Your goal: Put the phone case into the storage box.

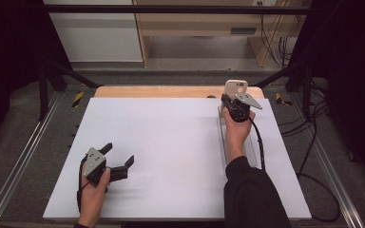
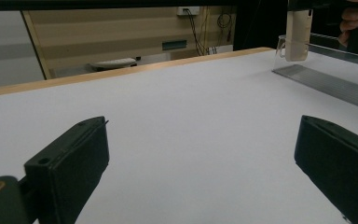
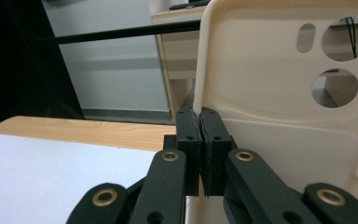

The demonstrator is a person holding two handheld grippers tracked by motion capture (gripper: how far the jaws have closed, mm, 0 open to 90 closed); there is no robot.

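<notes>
- So, the right gripper (image 1: 232, 98) has the cream phone case (image 1: 236, 88) in its grip — jaws pressed together on the case's edge, as the right gripper view shows w/ the two black pads meeting on the thin wall (image 3: 200, 140).
- The case is off the desk (image 1: 171, 156), held upright at the far right corner, camera cut-outs up top; in the left gripper view it hangs just above the far end of the clear tray (image 2: 326, 84).
- That clear tray (image 1: 253, 152) lies along the right side of the white desk surface, under and beside the person's right forearm; whether the case's bottom edge touches it I can't tell.
- The left gripper (image 1: 119, 161) sits near-left on the desk, jaws spread wide, nothing between them — just bare white surface ahead in its own view.
- Judgement: pick-up part looks done, i.e. the case is secured and raised. What's left, prob., is carrying it somewhere and setting it down, or handing it to the left gripper, which looks ready for that but is well apart from the case.
- Grip is on a thin edge only, so the case could pivot when moved; a steady wrist would help.
- No other item on the desk to pair w/ the case, as far as the views show.
</notes>
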